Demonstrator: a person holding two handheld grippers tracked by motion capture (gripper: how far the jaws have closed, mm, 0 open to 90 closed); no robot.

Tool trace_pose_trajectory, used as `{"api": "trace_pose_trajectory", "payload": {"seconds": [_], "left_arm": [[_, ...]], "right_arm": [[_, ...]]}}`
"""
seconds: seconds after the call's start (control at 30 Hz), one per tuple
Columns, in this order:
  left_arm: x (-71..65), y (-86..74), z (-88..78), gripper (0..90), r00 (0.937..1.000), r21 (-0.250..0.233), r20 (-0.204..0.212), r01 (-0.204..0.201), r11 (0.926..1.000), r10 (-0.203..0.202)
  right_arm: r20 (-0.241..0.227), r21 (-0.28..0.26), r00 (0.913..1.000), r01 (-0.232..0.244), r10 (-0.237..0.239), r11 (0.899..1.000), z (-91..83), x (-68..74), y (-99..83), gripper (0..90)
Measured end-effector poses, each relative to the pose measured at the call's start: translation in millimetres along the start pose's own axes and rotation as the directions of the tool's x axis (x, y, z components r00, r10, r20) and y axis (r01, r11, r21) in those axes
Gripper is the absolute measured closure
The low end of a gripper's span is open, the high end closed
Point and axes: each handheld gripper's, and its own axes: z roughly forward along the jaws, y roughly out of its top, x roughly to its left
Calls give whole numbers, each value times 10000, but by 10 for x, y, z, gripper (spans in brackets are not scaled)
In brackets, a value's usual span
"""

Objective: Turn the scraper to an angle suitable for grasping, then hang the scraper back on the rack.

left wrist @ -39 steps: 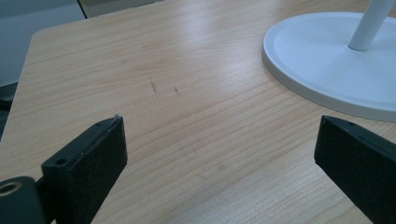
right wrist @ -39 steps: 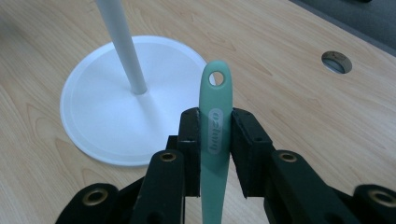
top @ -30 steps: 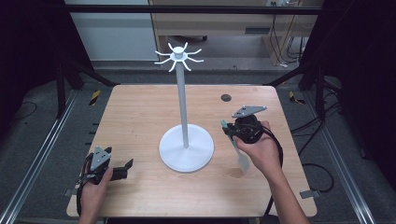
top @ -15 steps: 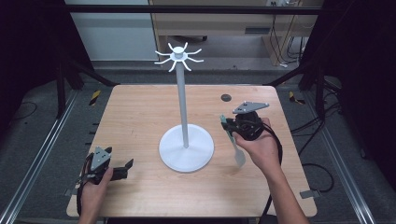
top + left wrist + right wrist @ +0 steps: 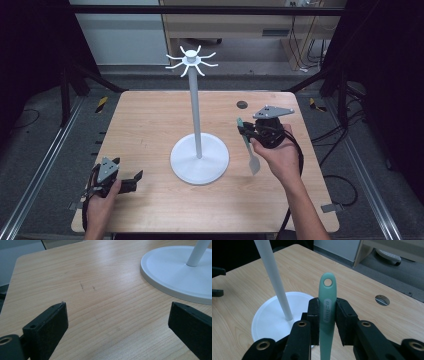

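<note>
**Utensil in hand, hook not yet reached**

The right gripper (image 5: 327, 322) has its fingers (image 5: 313, 315) clenched on the pale green handle of a utensil (image 5: 327, 315), whose hanging hole points up and away from the hand. In the high view the same utensil (image 5: 248, 147) is lifted off the wooden surface (image 5: 150, 125), its lighter working end hanging down beside the person's right hand (image 5: 280, 155), just to the right of the white hanging stand (image 5: 196, 120). The pickup therefore appears done. What seems left is to raise the handle's hole to one of the curved hooks (image 5: 191, 61) at the top of the pole (all of them are bare) and slip it on.

The left gripper (image 5: 131, 181) rests low at the surface's near left corner, fingers (image 5: 51, 325) released and spread wide with nothing between them.

A raised oval mark on the handle carries lettering, possibly a brand, but it is too blurred to read.
</note>
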Motion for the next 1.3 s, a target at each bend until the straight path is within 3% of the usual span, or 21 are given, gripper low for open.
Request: {"api": "trace_pose_trajectory", "payload": {"seconds": [0.9, 1.3], "left_arm": [[1, -3, 3, 22, 10000, 7, 6, 14, 10000, -14], [-2, -5, -1, 22, 10000, 24, 31, 29, 10000, -30]], "right_arm": [[-28, -1115, 10000, 71, -75, 9937, -145, 79, 313, 745], [-112, -1792, 9999, 78, -100, 9838, -246, 121, 504, 745]]}}
